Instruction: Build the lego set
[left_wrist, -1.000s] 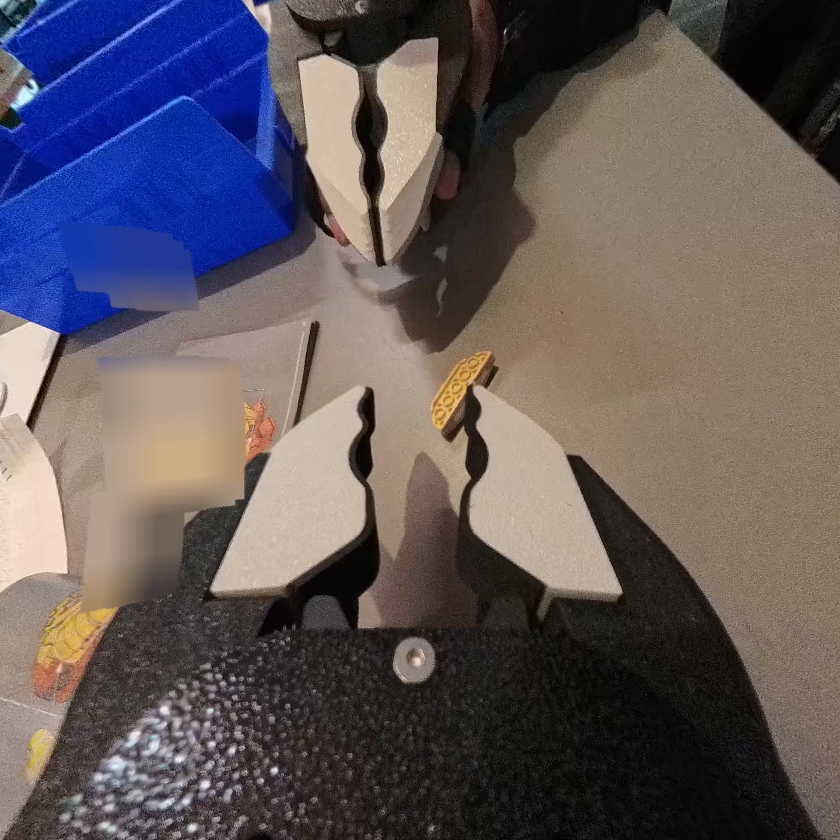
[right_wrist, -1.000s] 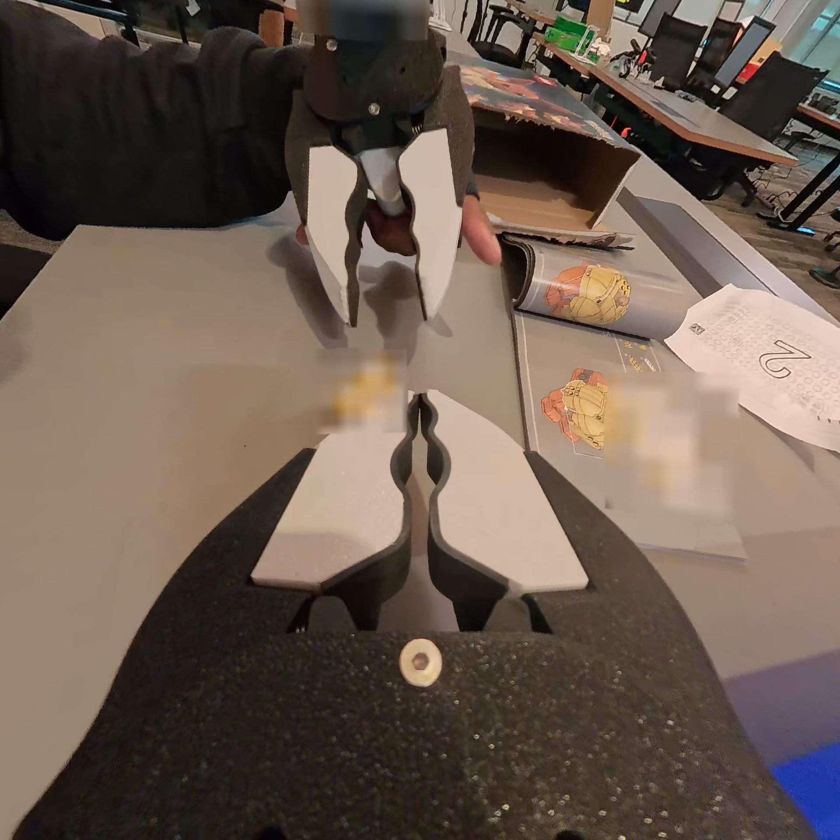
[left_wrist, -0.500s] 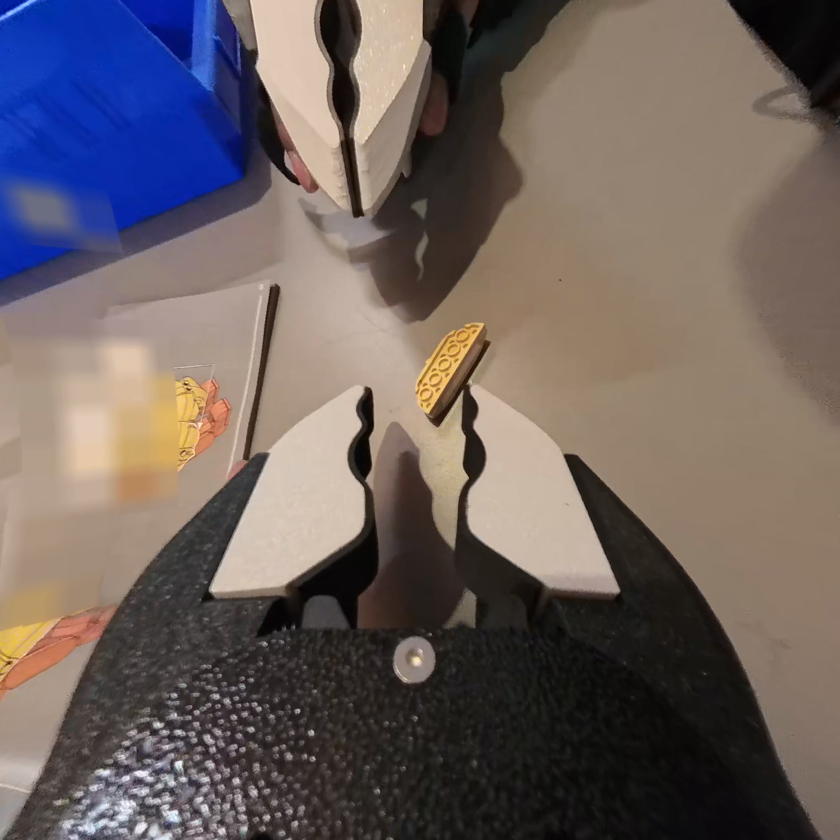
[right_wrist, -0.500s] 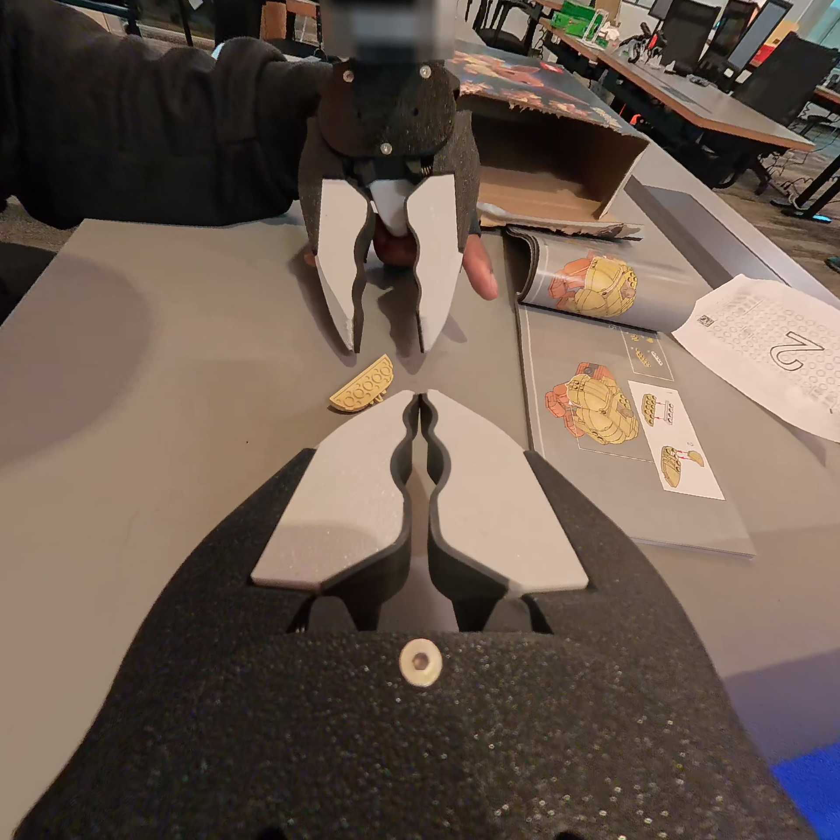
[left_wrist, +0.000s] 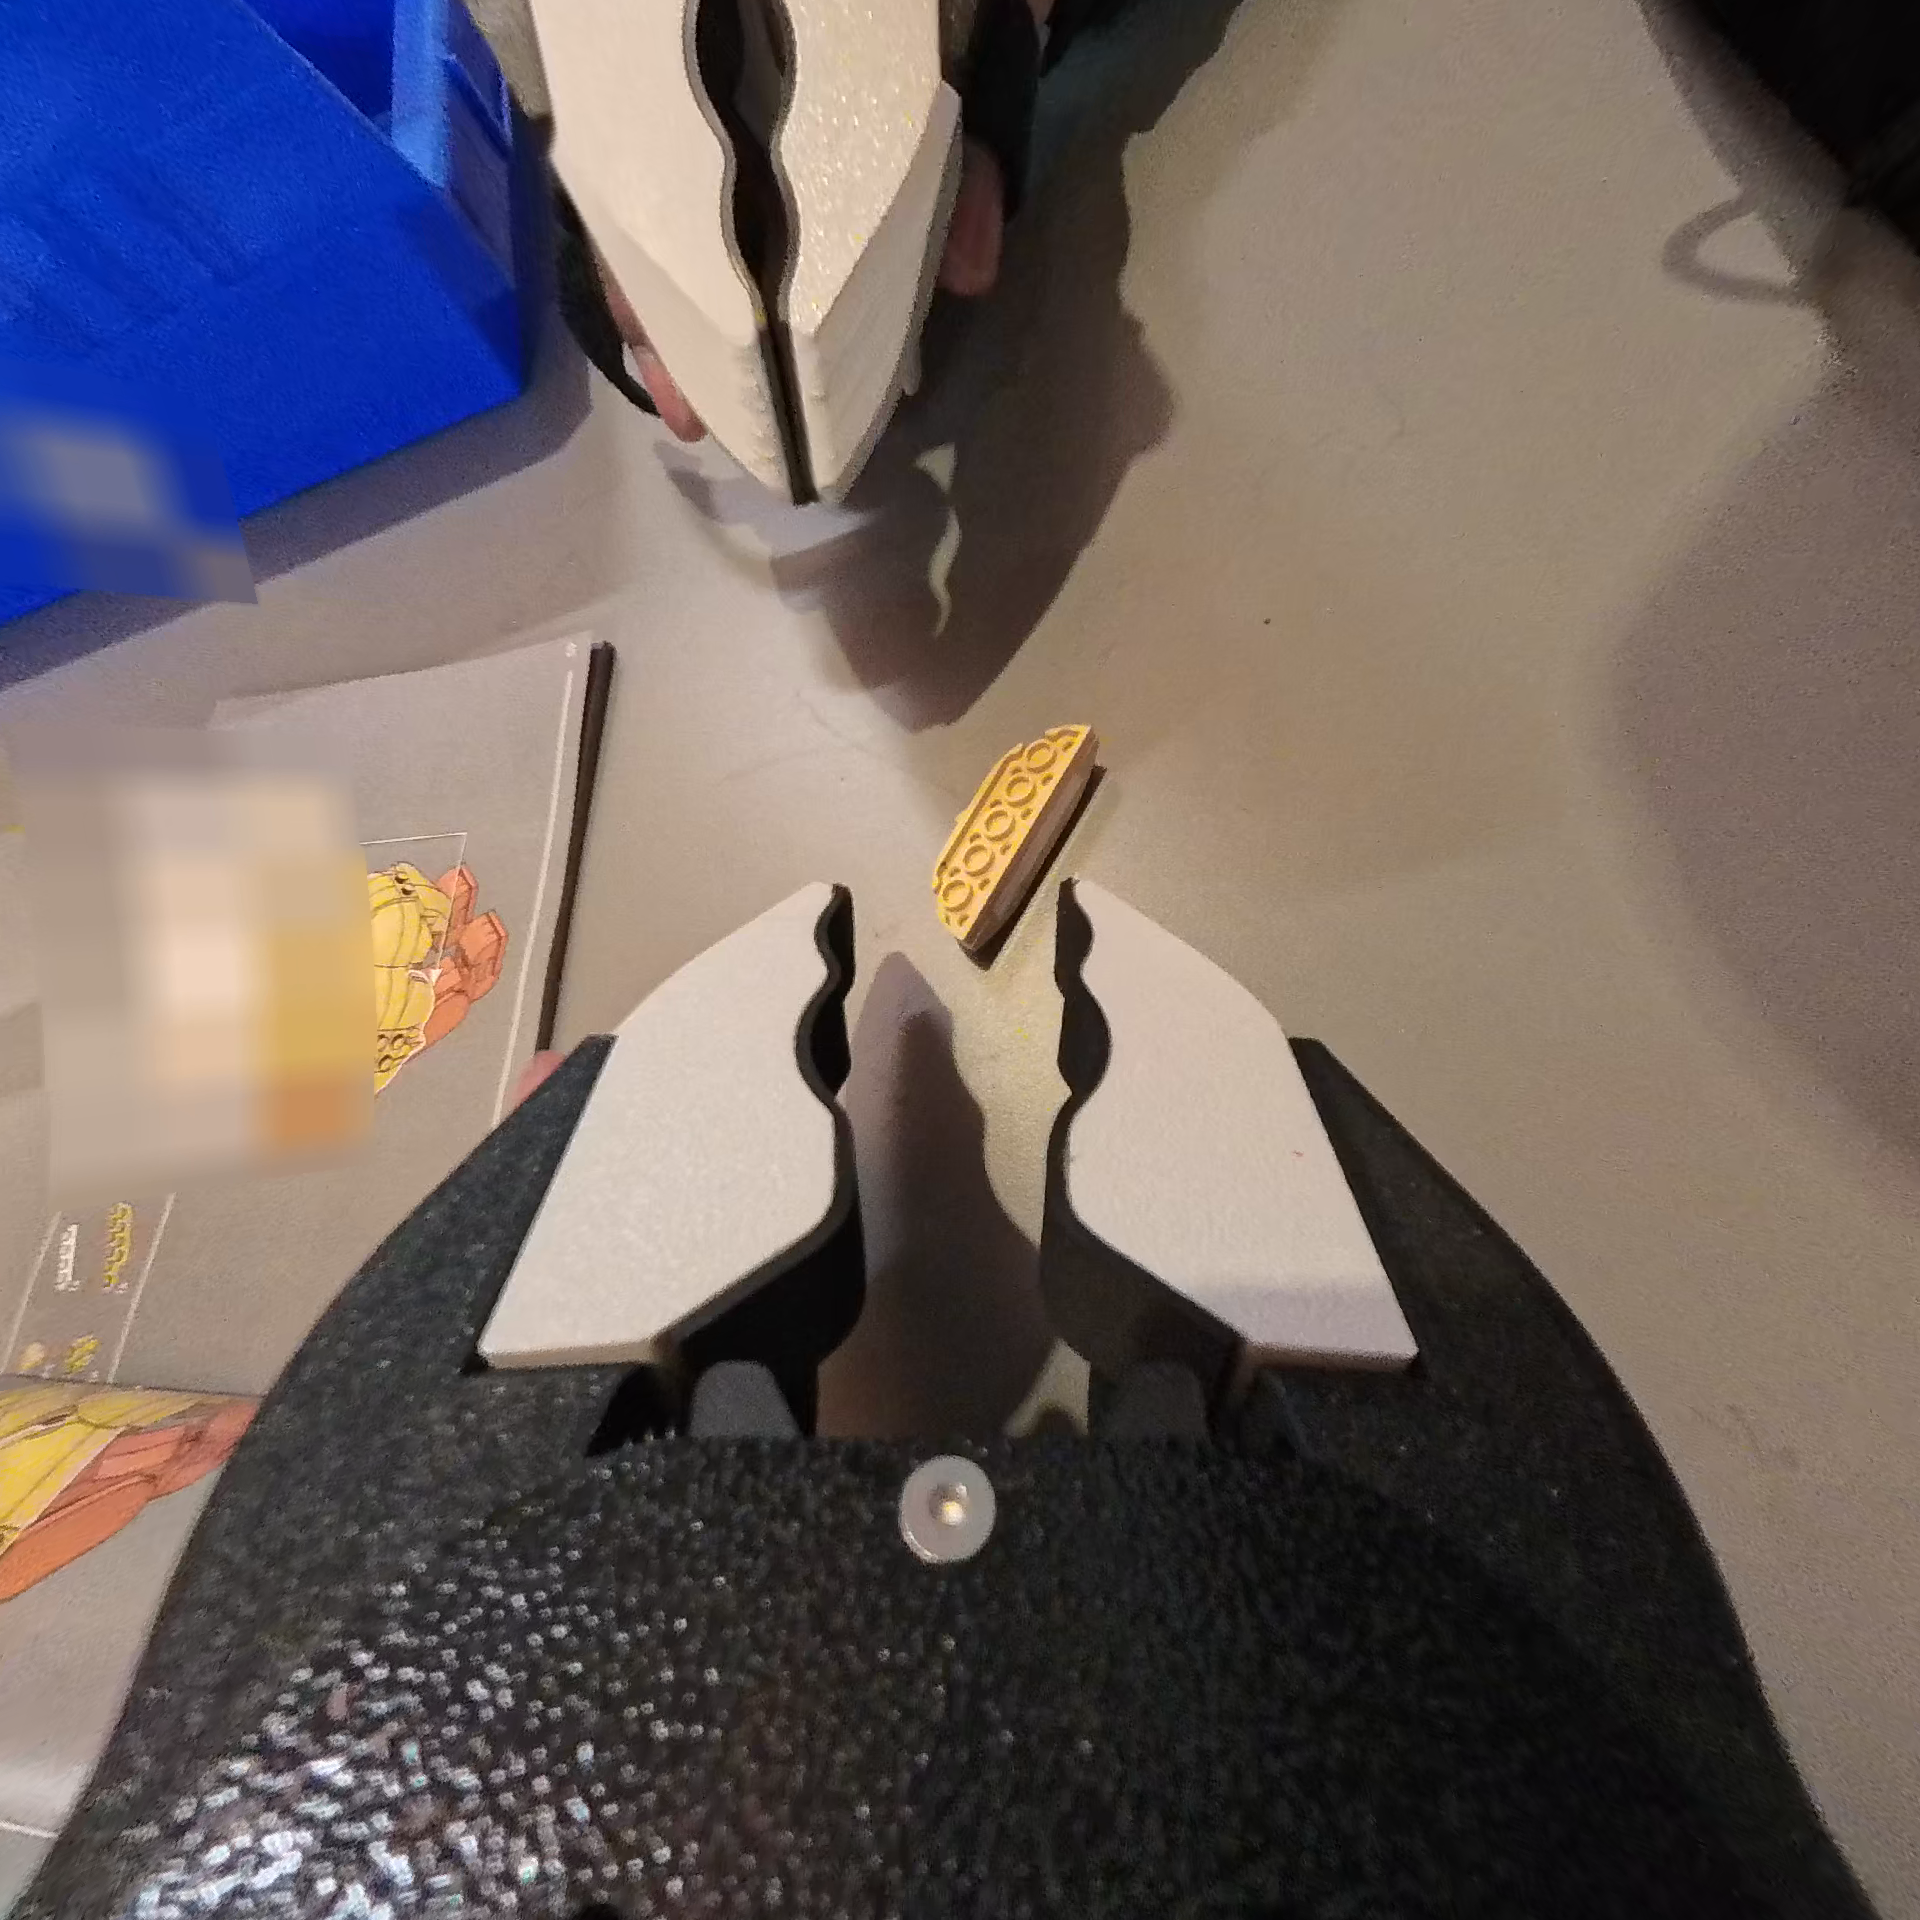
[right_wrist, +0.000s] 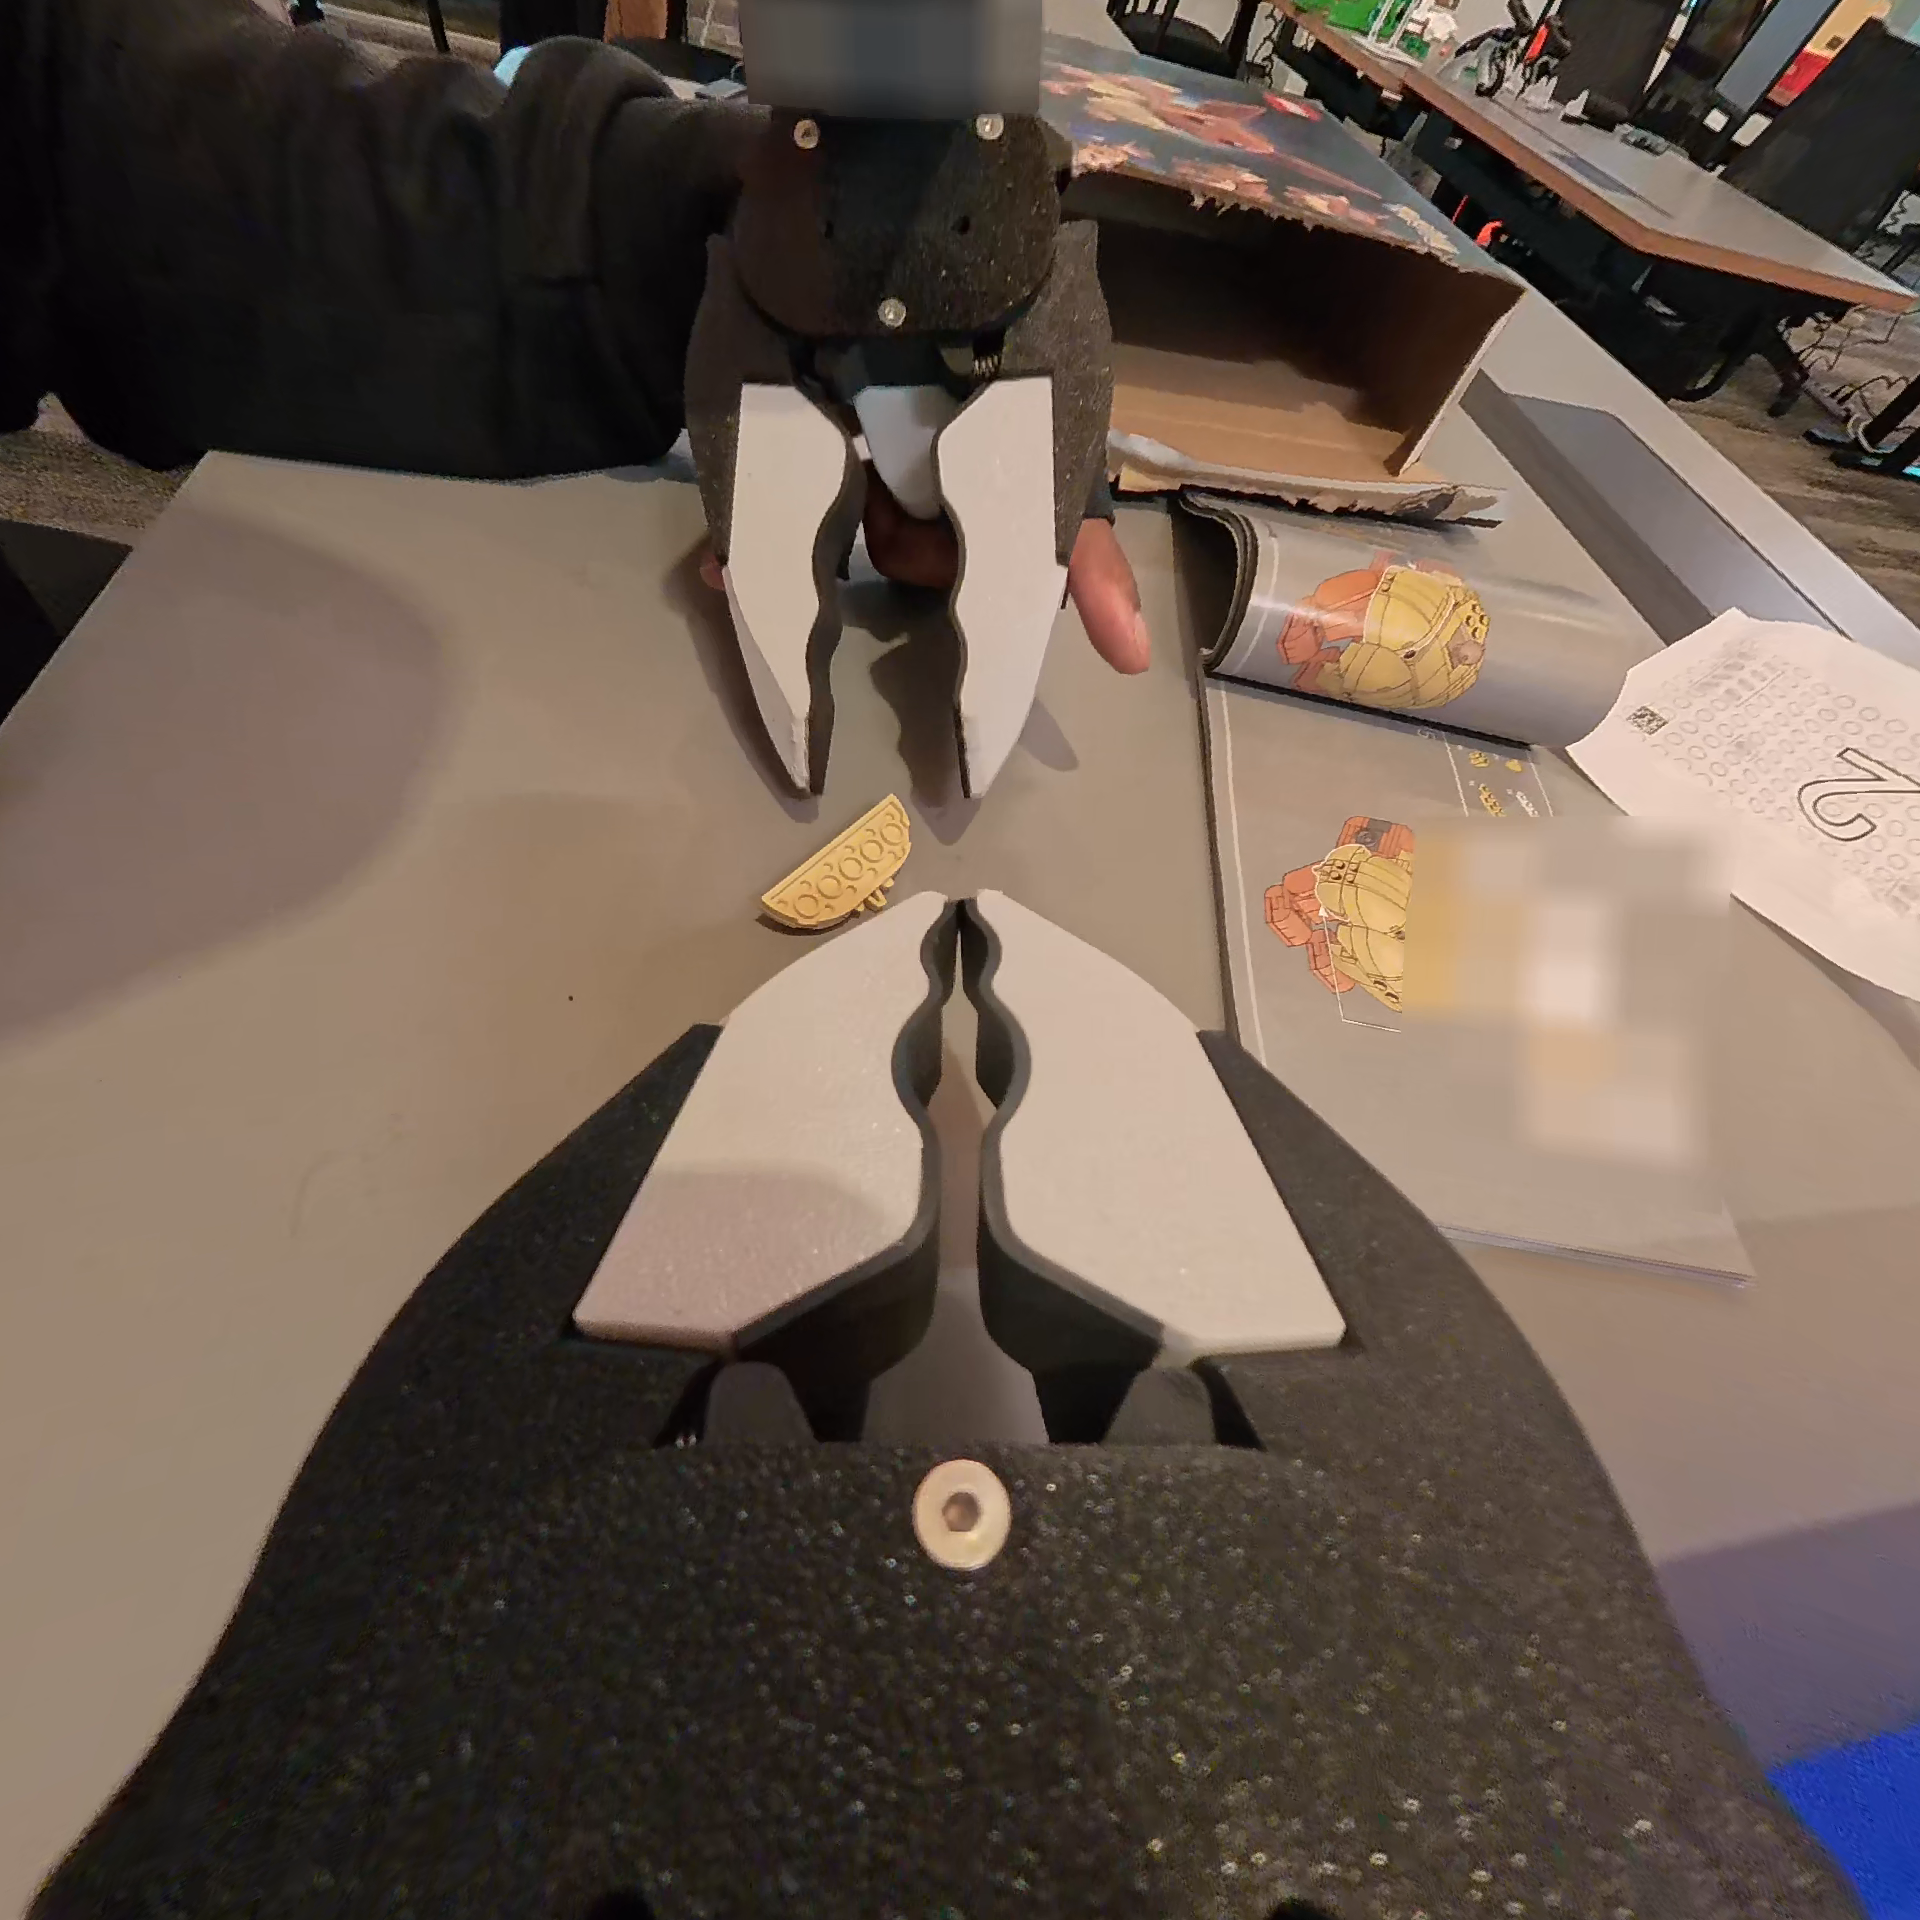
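Note:
A yellow half-round studded plate (left_wrist: 1013, 836) lies on the grey table (left_wrist: 1455, 935). It sits just ahead of my left gripper (left_wrist: 954, 894), nearer its right fingertip (left_wrist: 1081, 904), and no pad touches it. The left gripper is open and empty. My right gripper (right_wrist: 956, 902) is shut with nothing between its pads. The plate also shows in the right wrist view (right_wrist: 842, 878), just left of the right gripper's tips. The two grippers face each other across the plate: the right gripper (left_wrist: 787, 473) shows in the left wrist view and the left gripper (right_wrist: 885, 784) in the right wrist view.
Blue bins (left_wrist: 229, 270) stand beside the right gripper. An open instruction booklet (right_wrist: 1455, 1091) lies beside both grippers, with a white printed sheet (right_wrist: 1787, 748) and a torn cardboard box (right_wrist: 1299, 364) beyond it. A person's dark sleeve (right_wrist: 312, 239) is behind the left gripper. Across from one pair of fingers to the other is roughly 7 cm.
The left gripper has tipped down and come closer to the table and the right gripper, still open. The plate has stayed in place. The right gripper has stayed shut.

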